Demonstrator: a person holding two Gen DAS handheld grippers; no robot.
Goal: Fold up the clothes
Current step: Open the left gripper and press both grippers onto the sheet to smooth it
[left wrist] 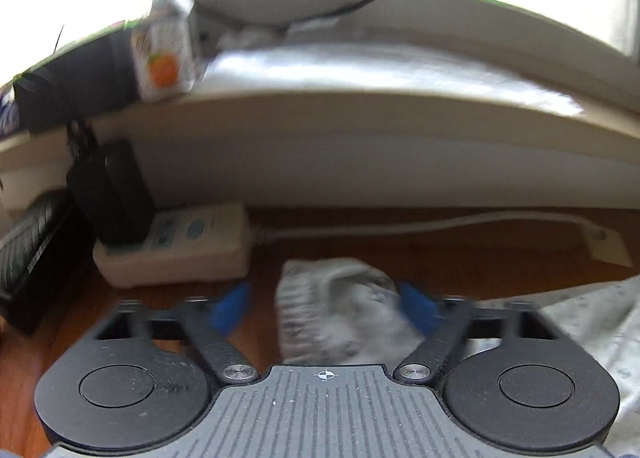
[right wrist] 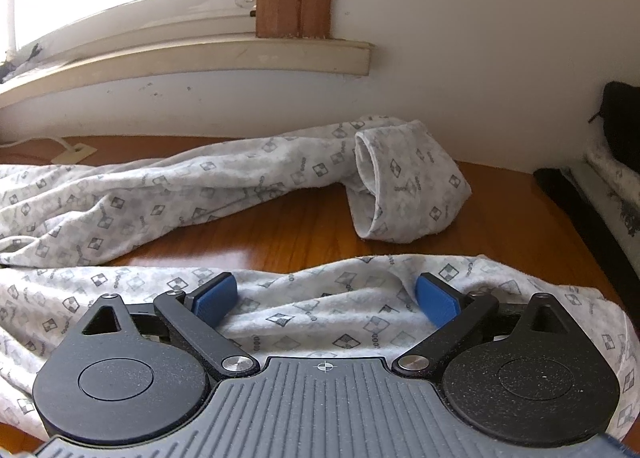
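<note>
Patterned garment [right wrist: 168, 185] sprawls unfolded across the counter [right wrist: 288, 225]; left claw [left wrist: 326, 308] stands released around a bunched end at twelve o'clock, right claw [right wrist: 326, 298] released above a fold, both positioned for pickup.

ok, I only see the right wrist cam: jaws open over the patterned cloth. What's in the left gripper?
Observer: A bunched end of the patterned garment sits inside the left gripper, not clamped. A gap shows on one side.
Operator: Anything near it?
Observer: A white power strip lies just beyond it, with a black adapter plugged in.
Operator: Sill clear there?
Observer: No, a small carton with an orange on it stands on the sill. The view is blurred.
</note>
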